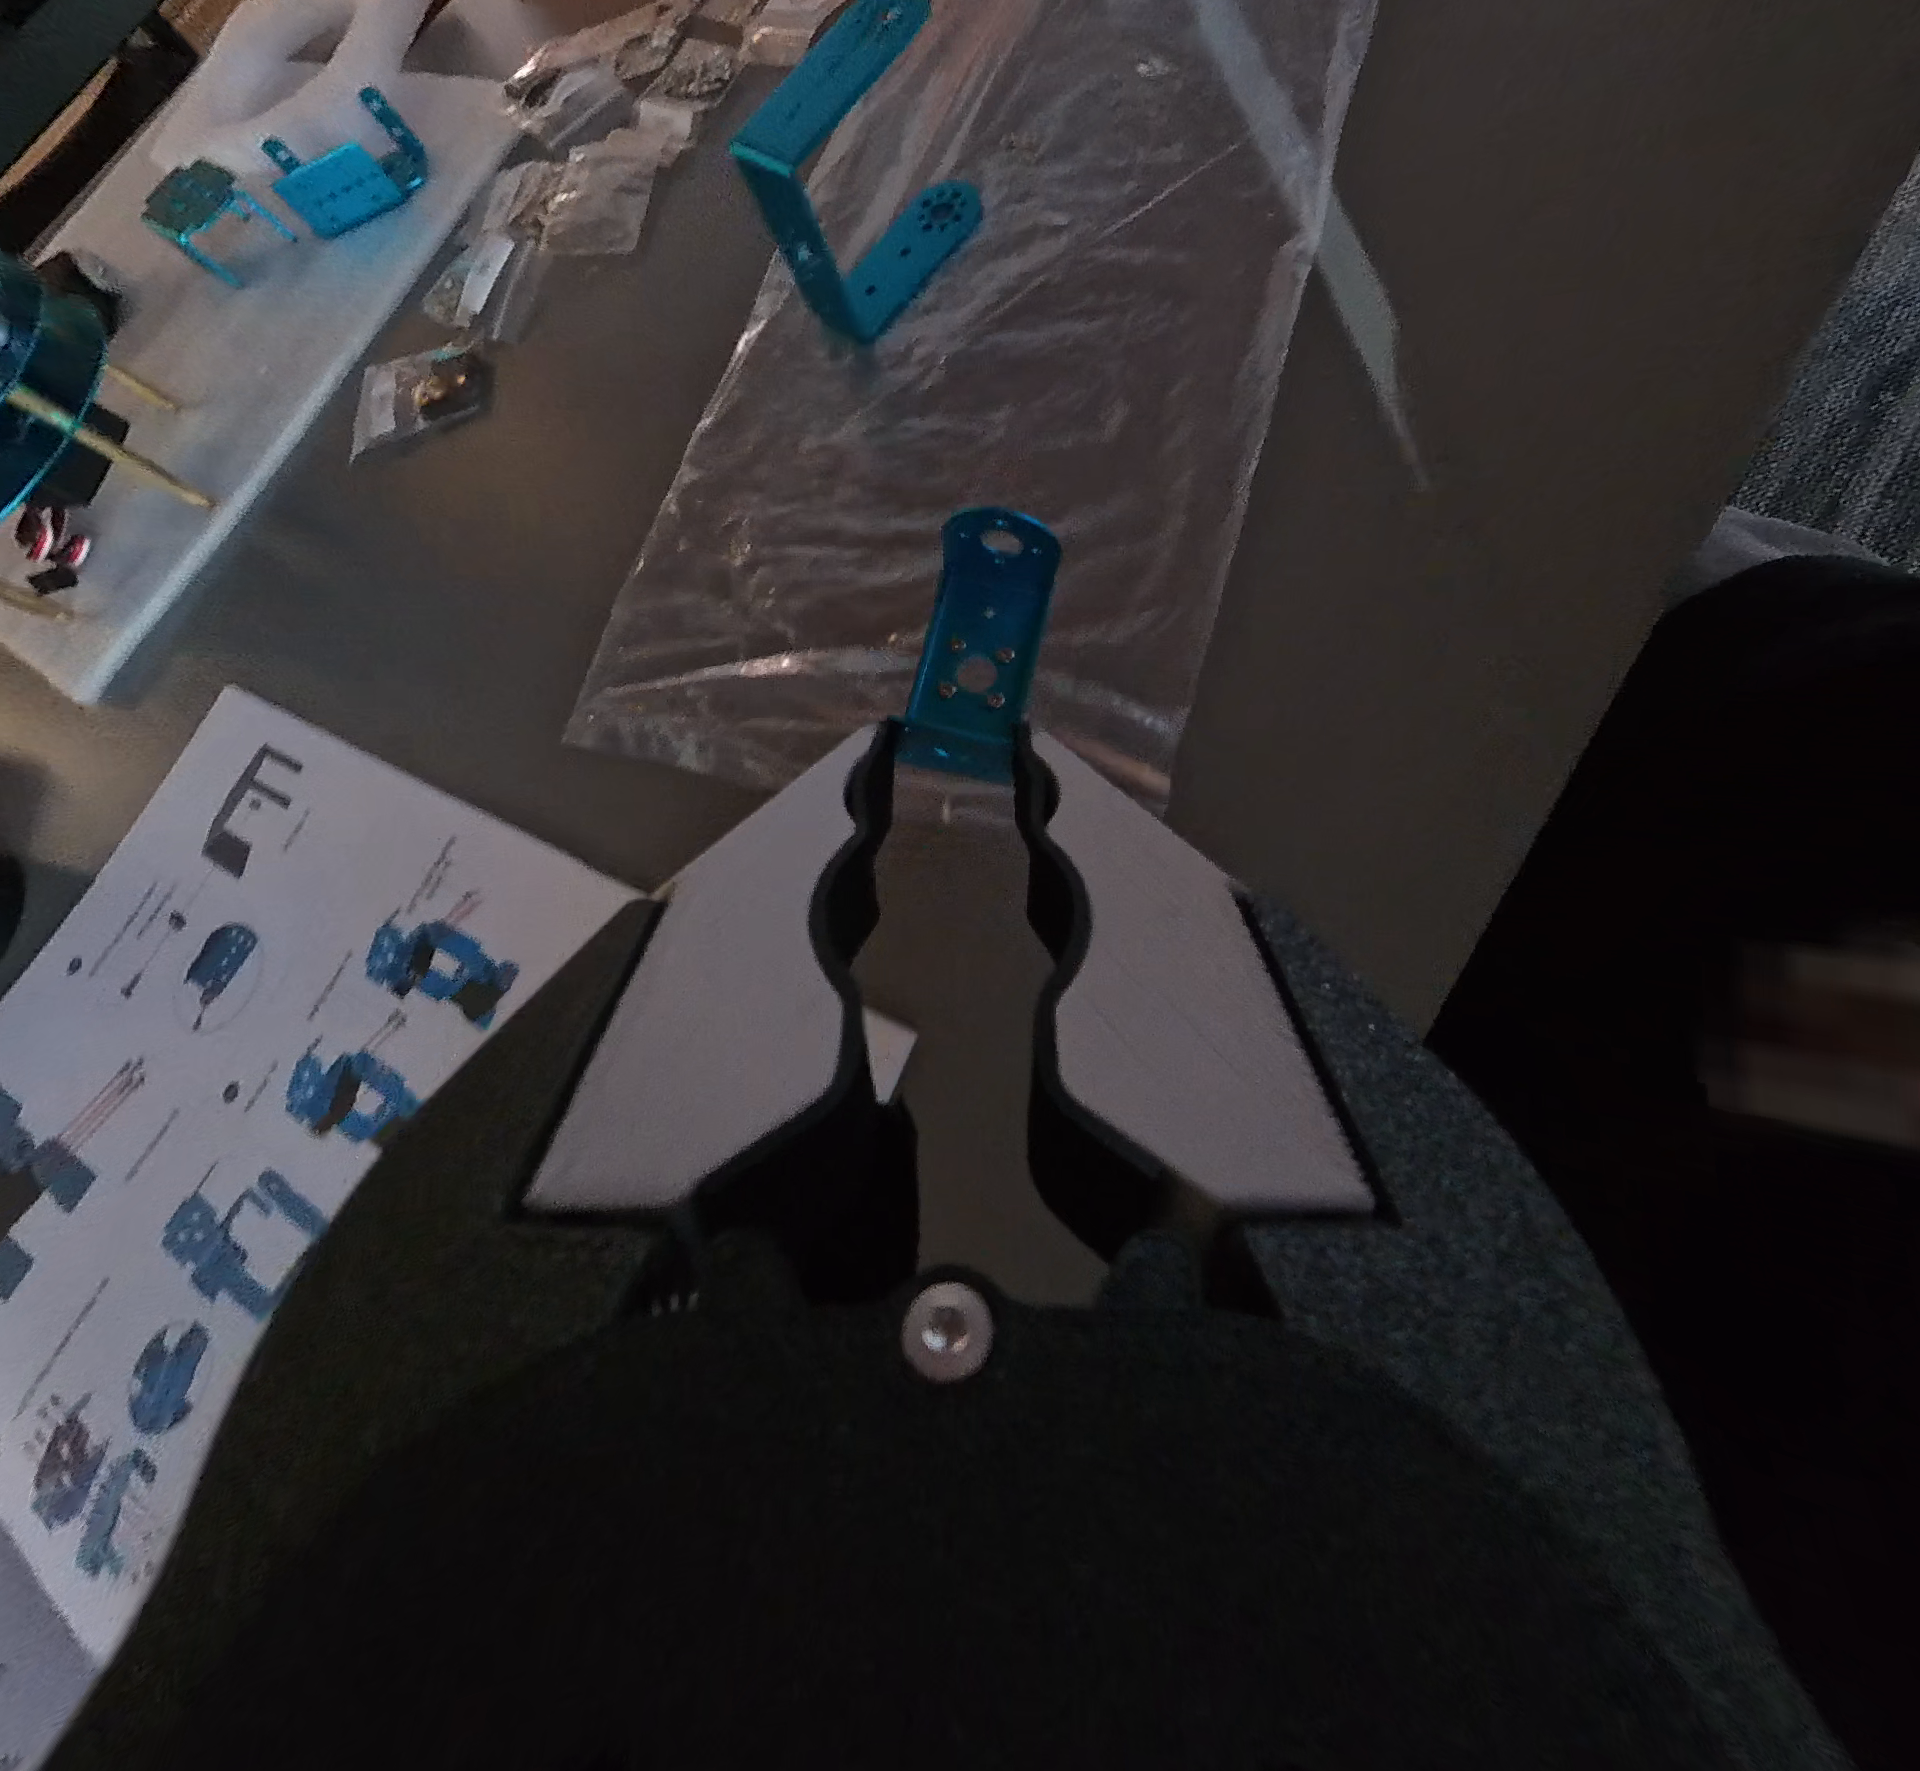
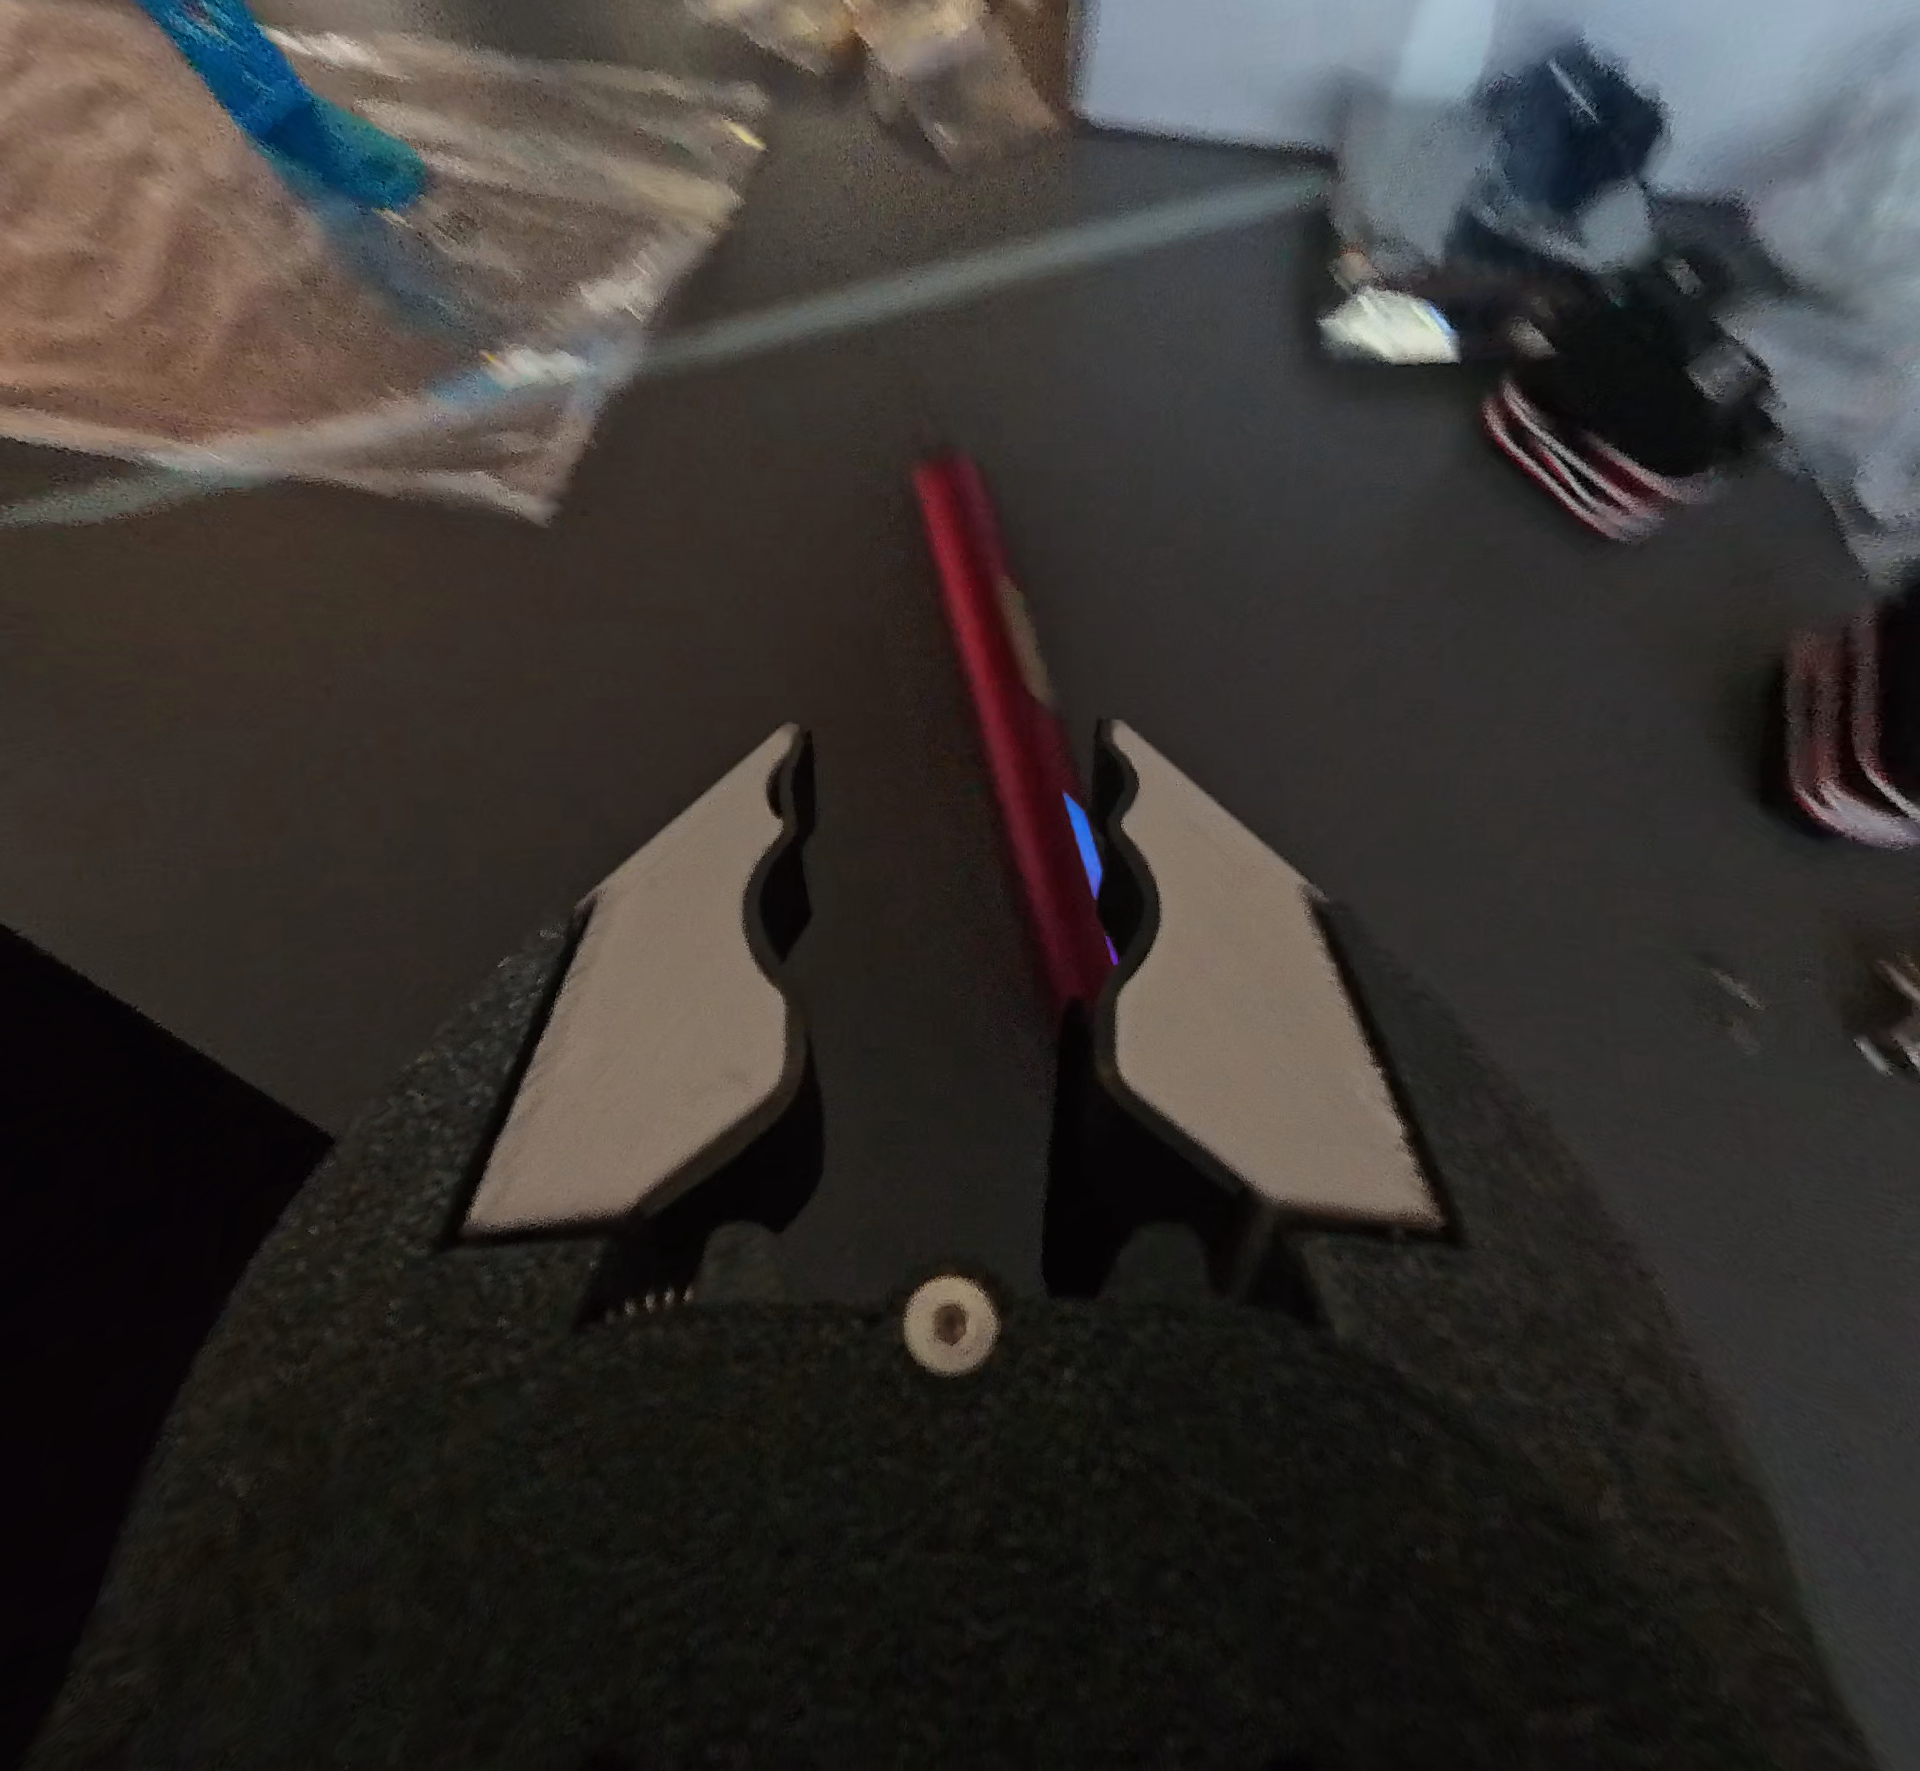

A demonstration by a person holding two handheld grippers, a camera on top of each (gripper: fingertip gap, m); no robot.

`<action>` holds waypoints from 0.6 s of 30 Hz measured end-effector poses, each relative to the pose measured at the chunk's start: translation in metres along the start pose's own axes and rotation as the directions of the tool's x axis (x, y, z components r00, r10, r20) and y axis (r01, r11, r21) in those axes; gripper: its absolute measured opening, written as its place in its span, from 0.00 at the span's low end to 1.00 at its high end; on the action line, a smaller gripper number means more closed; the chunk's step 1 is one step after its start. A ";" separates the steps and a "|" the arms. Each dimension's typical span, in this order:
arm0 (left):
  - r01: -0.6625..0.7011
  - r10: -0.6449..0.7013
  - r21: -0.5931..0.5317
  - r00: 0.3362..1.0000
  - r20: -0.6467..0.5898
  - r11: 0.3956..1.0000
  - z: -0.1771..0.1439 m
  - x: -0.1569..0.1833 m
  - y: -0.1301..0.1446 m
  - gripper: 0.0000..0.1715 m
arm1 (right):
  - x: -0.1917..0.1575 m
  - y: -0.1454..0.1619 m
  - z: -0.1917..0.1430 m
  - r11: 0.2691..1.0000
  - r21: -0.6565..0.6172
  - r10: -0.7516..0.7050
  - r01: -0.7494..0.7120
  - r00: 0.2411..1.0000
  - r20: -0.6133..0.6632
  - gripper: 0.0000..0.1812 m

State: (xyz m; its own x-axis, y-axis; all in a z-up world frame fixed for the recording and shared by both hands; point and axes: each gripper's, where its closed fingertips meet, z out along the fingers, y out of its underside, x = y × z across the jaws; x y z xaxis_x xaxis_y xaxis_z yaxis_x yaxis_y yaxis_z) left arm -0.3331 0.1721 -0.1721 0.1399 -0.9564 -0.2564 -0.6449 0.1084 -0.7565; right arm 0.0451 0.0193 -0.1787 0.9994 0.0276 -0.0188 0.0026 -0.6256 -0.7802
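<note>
In the left wrist view my left gripper (image 1: 956, 734) is shut on the lower end of a small blue metal bracket (image 1: 985, 630) with holes. The bracket sticks out forward, above a clear plastic bag (image 1: 1039, 391) on the dark table. In the right wrist view my right gripper (image 2: 951, 734) is open above the dark table (image 2: 520, 734). A red rod-like tool (image 2: 992, 672) lies lengthwise between the fingers, right against the inner side of the right finger (image 2: 1195, 942). The left finger is apart from it. This view is blurred.
A larger blue U-bracket (image 1: 842, 163) stands on the plastic bag. A printed instruction sheet (image 1: 260, 994) lies at near left. A white foam tray (image 1: 239, 339) with blue parts (image 1: 343, 183) and small hardware bags (image 1: 623, 80) are farther off. Black servos with red wires (image 2: 1621, 381) sit right.
</note>
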 end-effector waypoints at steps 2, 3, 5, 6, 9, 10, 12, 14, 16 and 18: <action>0.021 -0.021 0.000 1.000 0.005 1.000 -0.008 -0.009 0.011 0.13 | -0.038 -0.027 0.018 0.999 0.035 -0.029 0.026 0.997 0.072 0.32; 0.030 -0.030 -0.003 1.000 0.009 1.000 -0.013 -0.013 0.016 0.13 | -0.060 -0.040 0.030 0.999 0.038 -0.040 0.035 0.992 0.124 0.33; 0.052 -0.052 0.001 0.998 0.021 0.999 -0.026 -0.022 0.027 0.13 | -0.110 -0.064 0.055 0.996 0.041 -0.091 0.084 0.967 0.237 0.34; 0.067 -0.067 0.004 0.997 0.031 0.998 -0.033 -0.028 0.033 0.13 | -0.132 -0.074 0.068 0.992 0.037 -0.126 0.120 0.953 0.274 0.34; 0.118 -0.118 0.009 0.990 0.076 0.993 -0.057 -0.044 0.054 0.13 | -0.200 -0.109 0.099 0.972 0.080 -0.233 0.219 0.894 0.383 0.32; 0.139 -0.140 0.008 0.986 0.096 0.990 -0.066 -0.050 0.062 0.13 | -0.222 -0.119 0.106 0.964 0.100 -0.267 0.247 0.869 0.416 0.31; 0.178 -0.177 0.005 0.976 0.131 0.984 -0.084 -0.061 0.080 0.13 | -0.256 -0.136 0.118 0.945 0.133 -0.327 0.300 0.833 0.446 0.30; 0.218 -0.213 -0.005 0.961 0.175 0.976 -0.103 -0.074 0.098 0.13 | -0.296 -0.151 0.123 0.937 0.194 -0.349 0.290 0.773 0.530 0.27; 0.249 -0.240 -0.014 0.947 0.215 0.968 -0.123 -0.085 0.116 0.13 | -0.339 -0.159 0.127 0.937 0.233 -0.348 0.259 0.690 0.634 0.26; 0.274 -0.254 -0.042 0.931 0.261 0.961 -0.144 -0.096 0.136 0.13 | -0.376 -0.162 0.135 0.930 0.259 -0.368 0.262 0.625 0.688 0.25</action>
State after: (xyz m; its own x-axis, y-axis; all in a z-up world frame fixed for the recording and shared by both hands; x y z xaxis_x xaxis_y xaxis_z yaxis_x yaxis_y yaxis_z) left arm -0.5427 0.2393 -0.1638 0.4902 -0.8476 -0.2034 -0.6130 -0.1693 -0.7718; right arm -0.3351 0.2154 -0.1295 0.6012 0.7840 -0.1548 0.2556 -0.3721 -0.8923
